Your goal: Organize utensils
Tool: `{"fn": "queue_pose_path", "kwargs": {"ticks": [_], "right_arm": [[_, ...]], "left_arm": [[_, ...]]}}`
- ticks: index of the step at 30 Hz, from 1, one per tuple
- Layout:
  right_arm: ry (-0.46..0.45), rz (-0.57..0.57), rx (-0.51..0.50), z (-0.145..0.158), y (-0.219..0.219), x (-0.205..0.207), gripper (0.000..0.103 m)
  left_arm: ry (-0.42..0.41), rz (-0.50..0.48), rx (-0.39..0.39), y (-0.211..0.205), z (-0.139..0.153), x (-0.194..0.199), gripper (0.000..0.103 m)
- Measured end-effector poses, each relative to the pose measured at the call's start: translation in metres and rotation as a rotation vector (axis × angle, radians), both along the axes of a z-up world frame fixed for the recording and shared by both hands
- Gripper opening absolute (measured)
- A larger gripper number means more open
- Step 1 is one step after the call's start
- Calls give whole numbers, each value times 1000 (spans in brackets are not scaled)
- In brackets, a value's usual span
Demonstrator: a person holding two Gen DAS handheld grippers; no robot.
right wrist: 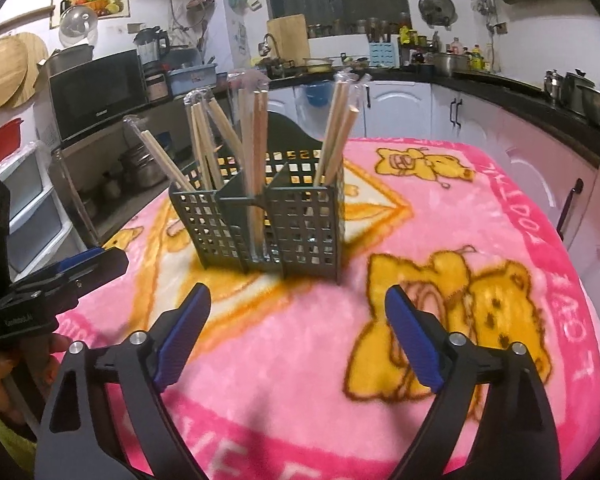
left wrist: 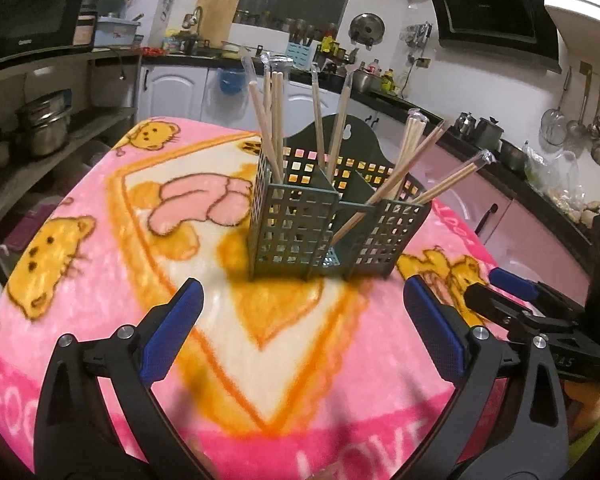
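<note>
Left wrist: chopstick-filled green caddy (left wrist: 300, 216)

**Kitchen around the table**

A pink blanket (left wrist: 100, 208) with yellow bears covers the table. Behind it, a black microwave (right wrist: 96, 92) stands on a shelf, a wooden cutting board (left wrist: 218, 18) leans near the faucet, and ladles (left wrist: 596, 120) hang on the wall.

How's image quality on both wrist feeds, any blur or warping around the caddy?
Left wrist: utensil caddy sharp, blanket soft toward the edges, counters bowed by fisheye. Right wrist: chopsticks crisp, plastic sleeve tips catching glare, dark corners.
</note>
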State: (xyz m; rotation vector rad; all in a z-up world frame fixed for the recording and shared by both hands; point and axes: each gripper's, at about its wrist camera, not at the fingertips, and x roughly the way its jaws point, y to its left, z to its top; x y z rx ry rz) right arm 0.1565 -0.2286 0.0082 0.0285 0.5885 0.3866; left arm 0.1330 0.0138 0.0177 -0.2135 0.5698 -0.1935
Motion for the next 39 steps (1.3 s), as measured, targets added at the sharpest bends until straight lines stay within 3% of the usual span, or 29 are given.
{"fn": "queue_pose_path", "kwargs": {"ticks": [6, 16, 25, 39], "right_arm": [[-76, -49, -1, -7, -5, -13, 95], [-285, -80, 51, -10, -11, -36, 96], [-298, -81, 50, -13, -8, -37, 96], [-302, -88, 43, -14, -7, -39, 96]], "left_arm": [[-35, 6, 20, -7, -4, -5, 92], [-113, 22, 39, -15, -14, -13, 92], [-156, 37, 51, -17, -17, -16, 92], [-156, 43, 48, -16, -17, -16, 92]]}}
